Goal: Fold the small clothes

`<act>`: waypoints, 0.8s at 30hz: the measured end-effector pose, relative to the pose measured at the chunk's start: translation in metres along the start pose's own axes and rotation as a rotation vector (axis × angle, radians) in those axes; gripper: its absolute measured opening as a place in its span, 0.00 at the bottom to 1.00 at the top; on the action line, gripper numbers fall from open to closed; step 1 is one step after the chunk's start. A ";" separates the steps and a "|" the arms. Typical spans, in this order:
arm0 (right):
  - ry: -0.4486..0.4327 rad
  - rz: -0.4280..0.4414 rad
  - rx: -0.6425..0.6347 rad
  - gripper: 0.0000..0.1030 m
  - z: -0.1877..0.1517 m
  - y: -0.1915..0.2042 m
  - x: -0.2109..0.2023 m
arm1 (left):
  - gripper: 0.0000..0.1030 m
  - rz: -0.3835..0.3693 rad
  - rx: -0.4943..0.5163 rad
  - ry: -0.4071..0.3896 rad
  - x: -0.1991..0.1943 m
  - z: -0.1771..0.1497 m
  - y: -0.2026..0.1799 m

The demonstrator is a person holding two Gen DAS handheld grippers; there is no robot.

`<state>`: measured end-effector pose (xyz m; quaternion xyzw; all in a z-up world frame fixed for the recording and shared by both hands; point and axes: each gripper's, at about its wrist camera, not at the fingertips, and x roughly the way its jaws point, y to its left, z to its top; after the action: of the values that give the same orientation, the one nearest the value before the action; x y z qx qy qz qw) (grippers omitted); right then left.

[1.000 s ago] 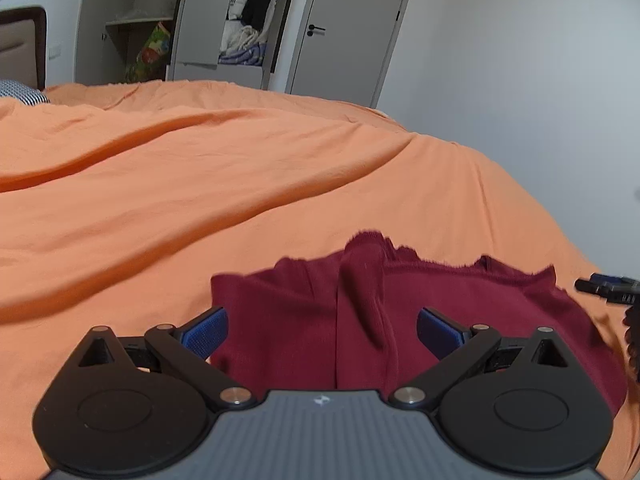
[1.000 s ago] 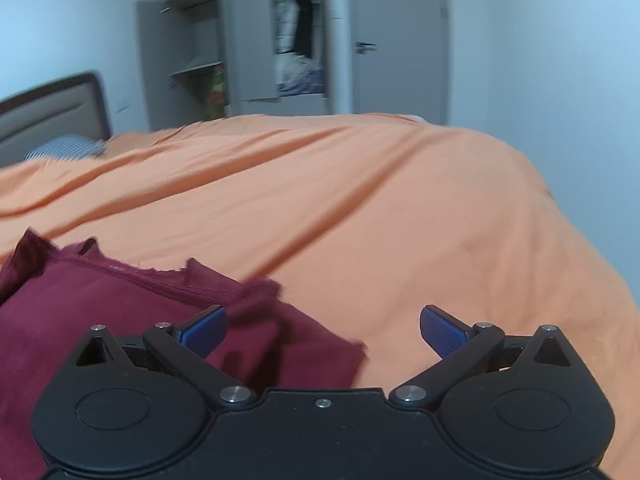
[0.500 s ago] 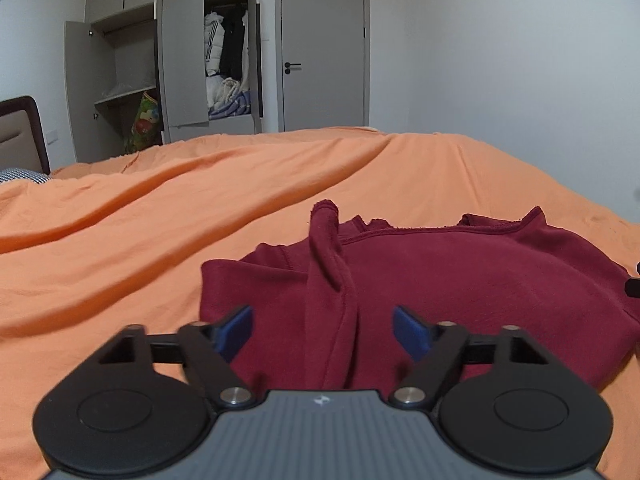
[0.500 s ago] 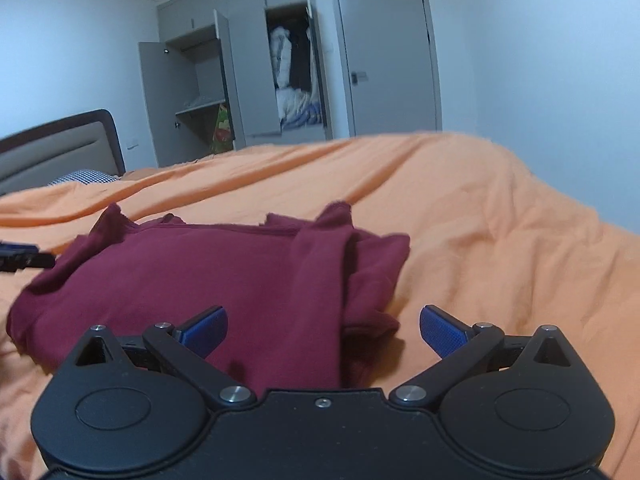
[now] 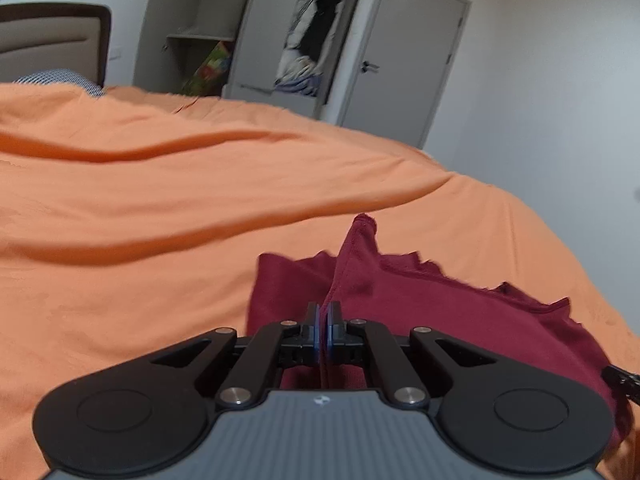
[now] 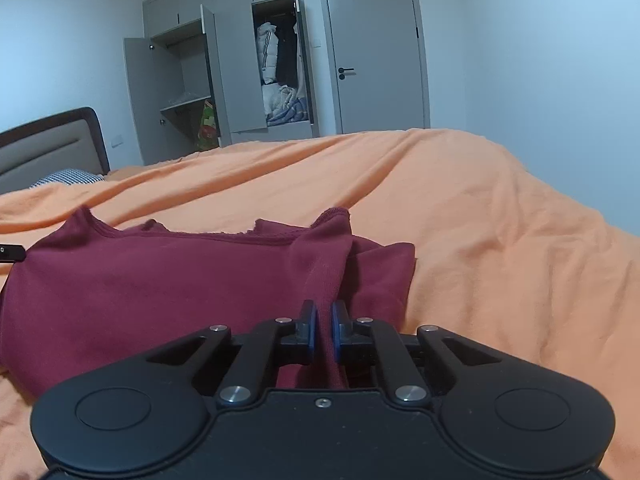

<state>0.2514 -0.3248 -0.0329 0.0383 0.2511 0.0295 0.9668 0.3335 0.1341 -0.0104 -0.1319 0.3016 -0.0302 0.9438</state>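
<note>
So I had both ends pinched at that point. The left hand-held gripper (image 5: 323,322) was clamped tight on a raised fold of the maroon garment (image 5: 440,312), with its blue pads (image 5: 317,326) squeezed together and the cloth running up from between them into a little peak. The right hand-held gripper (image 6: 324,326) had its jaws narrowed around another ridge of the same garment (image 6: 160,280), fabric bunched between the pads (image 6: 313,328) with only a sliver of gap on either side. The garment itself was lying on the bed, spread on the orange bedsheet (image 6: 500,248), mostly flat in the middle, with a ragged-looking upper edge and one flap sticking out past the right grip. From the right wrist view I could see a dark tip of the other tool poking in at the far left edge of the cloth. Behind the bed were an open wardrobe (image 6: 280,72) with clothes hanging inside, a closed grey door (image 6: 376,52) and the headboard (image 6: 52,144).
</note>
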 end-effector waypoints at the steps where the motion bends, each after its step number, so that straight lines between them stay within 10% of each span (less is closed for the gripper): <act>1: -0.003 -0.007 -0.003 0.06 -0.001 0.000 0.000 | 0.02 0.006 -0.005 0.012 0.005 -0.002 0.003; 9: 0.014 -0.006 0.009 0.18 -0.005 -0.006 0.000 | 0.10 -0.054 -0.119 0.056 0.017 -0.019 0.019; 13: 0.013 0.042 0.015 0.36 -0.009 -0.007 -0.010 | 0.58 -0.065 -0.101 0.029 -0.002 -0.023 0.017; 24: 0.026 0.012 0.054 0.39 -0.033 -0.002 -0.040 | 0.53 -0.085 -0.020 0.108 -0.042 -0.064 0.006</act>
<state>0.2010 -0.3283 -0.0424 0.0657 0.2640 0.0290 0.9619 0.2619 0.1311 -0.0380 -0.1520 0.3464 -0.0741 0.9227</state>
